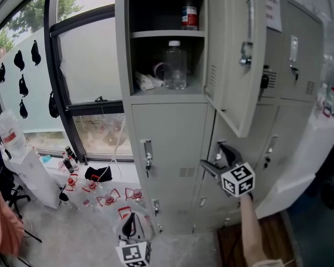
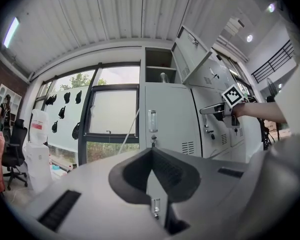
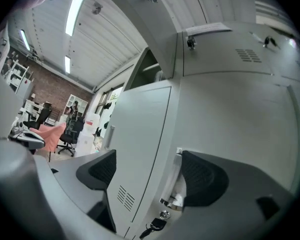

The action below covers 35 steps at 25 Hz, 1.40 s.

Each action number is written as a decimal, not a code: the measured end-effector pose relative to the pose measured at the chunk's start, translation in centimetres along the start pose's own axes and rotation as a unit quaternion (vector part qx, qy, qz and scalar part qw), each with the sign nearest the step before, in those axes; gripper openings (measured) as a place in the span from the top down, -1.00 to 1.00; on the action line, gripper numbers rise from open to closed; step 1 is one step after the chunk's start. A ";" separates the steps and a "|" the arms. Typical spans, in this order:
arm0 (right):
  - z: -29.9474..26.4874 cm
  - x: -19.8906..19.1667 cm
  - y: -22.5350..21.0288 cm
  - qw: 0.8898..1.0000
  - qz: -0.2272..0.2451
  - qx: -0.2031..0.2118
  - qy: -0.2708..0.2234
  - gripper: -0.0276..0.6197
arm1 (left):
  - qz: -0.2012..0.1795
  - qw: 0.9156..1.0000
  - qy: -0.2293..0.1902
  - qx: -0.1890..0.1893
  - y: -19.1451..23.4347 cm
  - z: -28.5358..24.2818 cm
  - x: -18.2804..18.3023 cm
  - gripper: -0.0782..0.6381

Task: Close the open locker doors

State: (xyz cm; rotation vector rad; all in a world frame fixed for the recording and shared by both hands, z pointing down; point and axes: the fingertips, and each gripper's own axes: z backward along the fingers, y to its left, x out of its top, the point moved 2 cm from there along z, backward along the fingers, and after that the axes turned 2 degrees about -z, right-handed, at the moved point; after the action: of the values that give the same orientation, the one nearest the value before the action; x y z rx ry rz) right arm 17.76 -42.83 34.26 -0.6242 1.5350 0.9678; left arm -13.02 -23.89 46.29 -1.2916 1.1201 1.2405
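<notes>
Jaws of the right gripper (image 1: 218, 161) stand apart, clamping nothing. They straddle the seam beside a middle-row door's handle (image 3: 173, 199) and key (image 3: 152, 229). The left gripper (image 1: 131, 225), low before the bottom row, has its jaws pressed together and empty. Above, the top-left locker door (image 1: 234, 54) hangs wide open, swung right across its neighbour; it is pale grey with a metal latch (image 1: 246, 38). Inside, a clear bottle (image 1: 175, 64) stands on the lower shelf and a red-labelled bottle (image 1: 190, 14) above.
</notes>
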 end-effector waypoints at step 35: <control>15.0 25.4 6.4 0.933 -0.066 0.174 -0.308 -0.27 | -0.083 0.978 -0.189 -0.022 -11.9 1.4 22.4 0.77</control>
State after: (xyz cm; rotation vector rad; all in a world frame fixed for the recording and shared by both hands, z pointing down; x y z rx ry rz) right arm 15.41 -23.65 11.04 -0.1386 1.0446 0.6729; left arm -0.17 -21.14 24.52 -1.0974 0.7013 1.3221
